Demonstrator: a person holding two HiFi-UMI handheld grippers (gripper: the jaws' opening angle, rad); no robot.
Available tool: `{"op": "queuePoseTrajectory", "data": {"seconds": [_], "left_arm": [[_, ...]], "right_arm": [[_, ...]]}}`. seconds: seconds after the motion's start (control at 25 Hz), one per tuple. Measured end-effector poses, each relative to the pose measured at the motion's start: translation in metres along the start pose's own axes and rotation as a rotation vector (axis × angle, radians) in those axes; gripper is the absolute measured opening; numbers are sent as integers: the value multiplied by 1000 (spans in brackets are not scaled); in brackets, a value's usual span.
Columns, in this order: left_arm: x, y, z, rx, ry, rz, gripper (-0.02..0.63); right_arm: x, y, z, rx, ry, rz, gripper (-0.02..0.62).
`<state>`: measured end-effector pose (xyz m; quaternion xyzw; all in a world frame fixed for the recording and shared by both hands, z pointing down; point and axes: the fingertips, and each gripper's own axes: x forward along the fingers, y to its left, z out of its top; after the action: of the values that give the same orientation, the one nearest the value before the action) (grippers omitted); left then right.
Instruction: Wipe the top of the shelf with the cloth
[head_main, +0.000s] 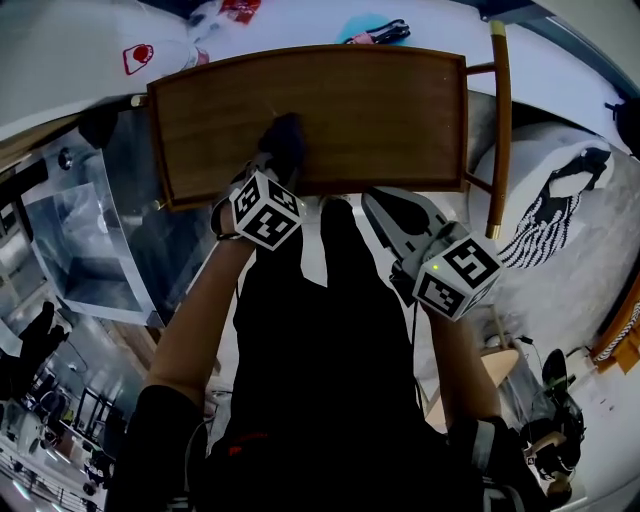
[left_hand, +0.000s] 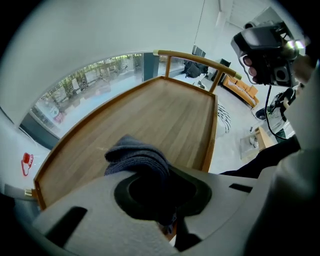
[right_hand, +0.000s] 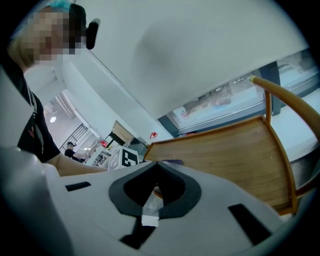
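From where I stand, the person's left forearm reaches up the left of the head view, and the left gripper (head_main: 277, 158) at its end is over the near part of the shelf (head_main: 380, 110). Its marker cube (head_main: 265, 211) sits just below the shelf's front edge. The gripper is clenched on the cloth (head_main: 286, 133), a dark blue-grey bunch pressed onto the wood a little left of the middle and close to the front rim.

In the left gripper view the left gripper (left_hand: 152, 172) has its jaws pinched on the cloth (left_hand: 136, 156). The cloth bulges out ahead of them at lower centre and lies on the wooden top of the shelf (left_hand: 165, 112). The top stretches away toward the upper right inside a raised lip.

Further right in the head view, the right gripper (head_main: 380, 205) is off the shelf, just below its front edge and over the person's dark clothing. Its own cube (head_main: 457, 276) is lower right of it. In the right gripper view the right gripper (right_hand: 157, 164) has its jaws closed together on nothing, and the shelf (right_hand: 235, 150) spreads out beyond them to the right.

At the shelf's right end a wooden rail (head_main: 498, 120) runs top to bottom. Past it, a black-and-white striped fabric (head_main: 555, 210) lies on a pale surface.
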<state>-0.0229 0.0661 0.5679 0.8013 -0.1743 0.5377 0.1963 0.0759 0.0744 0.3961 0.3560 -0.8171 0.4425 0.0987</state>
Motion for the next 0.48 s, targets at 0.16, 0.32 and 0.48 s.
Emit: {"op": "queuePoseTrajectory", "data": {"seconds": [0.16, 0.32, 0.48], "left_arm": [[7, -9, 15, 35, 0, -21, 49], [14, -19, 30, 63, -1, -47, 49], [21, -29, 45, 84, 2, -73, 49]], "right_arm": [[-9, -9, 2, 15, -19, -17, 5], [-20, -19, 4, 31, -40, -35, 5], [-30, -29, 3, 51, -58, -53, 5]]}}
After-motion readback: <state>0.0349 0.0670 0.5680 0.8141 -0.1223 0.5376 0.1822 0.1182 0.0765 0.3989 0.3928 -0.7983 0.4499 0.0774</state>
